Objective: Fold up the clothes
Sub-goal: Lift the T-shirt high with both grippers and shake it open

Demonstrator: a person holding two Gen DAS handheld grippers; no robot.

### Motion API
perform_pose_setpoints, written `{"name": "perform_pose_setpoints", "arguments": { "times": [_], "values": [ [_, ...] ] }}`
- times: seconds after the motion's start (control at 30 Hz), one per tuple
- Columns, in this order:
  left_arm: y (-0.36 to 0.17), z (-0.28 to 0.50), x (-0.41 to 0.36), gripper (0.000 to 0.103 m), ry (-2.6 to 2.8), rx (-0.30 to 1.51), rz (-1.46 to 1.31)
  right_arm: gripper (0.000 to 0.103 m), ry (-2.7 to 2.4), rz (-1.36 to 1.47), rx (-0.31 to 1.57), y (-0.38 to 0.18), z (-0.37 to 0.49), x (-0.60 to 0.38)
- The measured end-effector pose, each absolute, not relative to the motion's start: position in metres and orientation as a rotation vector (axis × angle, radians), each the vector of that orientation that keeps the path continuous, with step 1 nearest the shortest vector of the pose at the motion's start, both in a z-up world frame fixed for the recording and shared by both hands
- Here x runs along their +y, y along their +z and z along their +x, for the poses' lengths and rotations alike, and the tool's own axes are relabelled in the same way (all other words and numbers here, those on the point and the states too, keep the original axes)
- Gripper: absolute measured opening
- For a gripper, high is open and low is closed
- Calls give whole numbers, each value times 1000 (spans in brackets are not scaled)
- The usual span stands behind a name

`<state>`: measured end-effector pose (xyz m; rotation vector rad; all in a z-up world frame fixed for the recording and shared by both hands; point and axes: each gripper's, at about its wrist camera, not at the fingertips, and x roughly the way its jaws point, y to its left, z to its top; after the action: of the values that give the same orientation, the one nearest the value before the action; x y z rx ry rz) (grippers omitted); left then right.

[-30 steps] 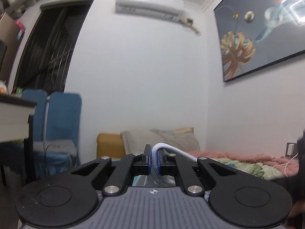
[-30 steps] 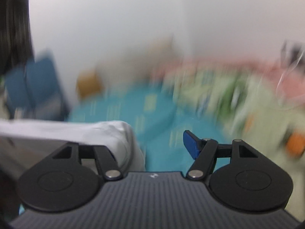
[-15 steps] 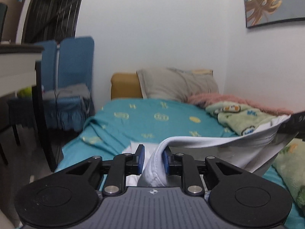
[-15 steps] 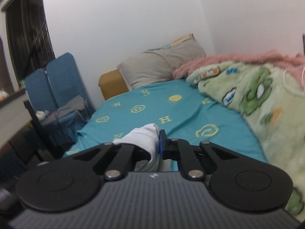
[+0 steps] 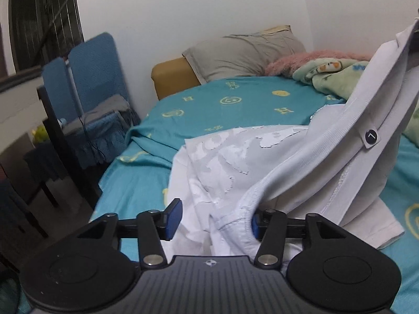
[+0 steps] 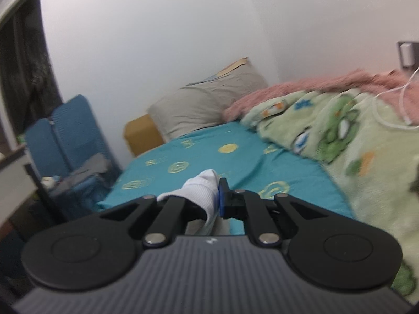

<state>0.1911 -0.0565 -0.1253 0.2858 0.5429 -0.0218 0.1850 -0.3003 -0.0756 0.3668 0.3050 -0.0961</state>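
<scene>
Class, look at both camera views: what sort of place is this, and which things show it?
Most likely a bedroom at home: a bed with a teal sheet, a grey pillow at its head, and a green cartoon blanket alongside.

Both rigs look like twins. The left gripper [image 5: 212, 221] has a dark grey ribbed body with a tiny round logo right behind the fingers, and flat matte black linkage arms fanning out to two big round discs at the corners. Silver screw heads sit at the pivots just behind the fingers [image 5: 174, 218], which end in bright blue pads. The right gripper [image 6: 209, 196] is the same deal: ribbed grey deck, black arms, shiny pivot screws, blue pad on the fingers [image 6: 222, 197].
</scene>
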Motion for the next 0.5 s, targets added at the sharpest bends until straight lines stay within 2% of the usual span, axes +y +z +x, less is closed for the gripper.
{"name": "perform_pose_setpoints", "arguments": {
  "times": [0.07,0.13,0.17,0.2,0.27,0.3,0.5],
  "values": [
    [-119,189,-56,59,13,526,288,10,-143,354,317,-80,187,-302],
    [-106,188,-47,59,63,498,240,16,-177,337,349,-86,193,-304],
    [-99,187,-42,59,91,471,212,26,-197,314,372,-89,196,-303],
    [-92,187,-36,59,120,443,184,43,-215,293,389,-92,199,-302],
    [-76,181,-26,63,164,386,115,60,-248,258,412,-99,202,-301],
    [-67,176,-20,65,180,356,76,65,-261,246,419,-103,203,-299],
    [-26,139,-2,68,201,246,-43,64,-256,310,409,-100,185,-290]
  ]
}}
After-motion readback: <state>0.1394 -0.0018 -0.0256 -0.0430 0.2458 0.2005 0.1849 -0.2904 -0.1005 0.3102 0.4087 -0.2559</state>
